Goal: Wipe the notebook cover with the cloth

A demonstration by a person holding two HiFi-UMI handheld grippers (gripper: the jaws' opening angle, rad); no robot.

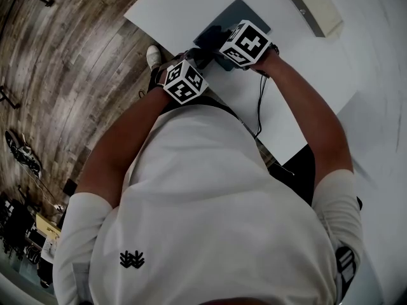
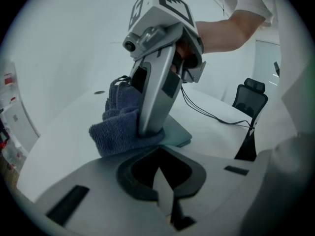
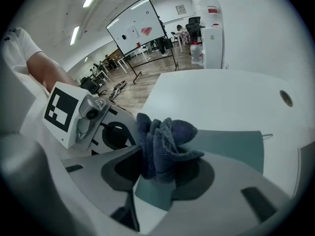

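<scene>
A dark teal notebook lies flat on the white table. My right gripper is shut on a bunched dark blue cloth and presses it onto the near end of the notebook. In the right gripper view the cloth stands up between the jaws of the right gripper, with the notebook cover beyond it. My left gripper is just beside the notebook's near corner. Its jaws are together with nothing between them. In the head view the left gripper is close to the right one.
A black cable runs across the table toward the person. A beige folder-like thing lies at the far side. The table's edge is close on the left, over wood floor. A black office chair stands beyond the table.
</scene>
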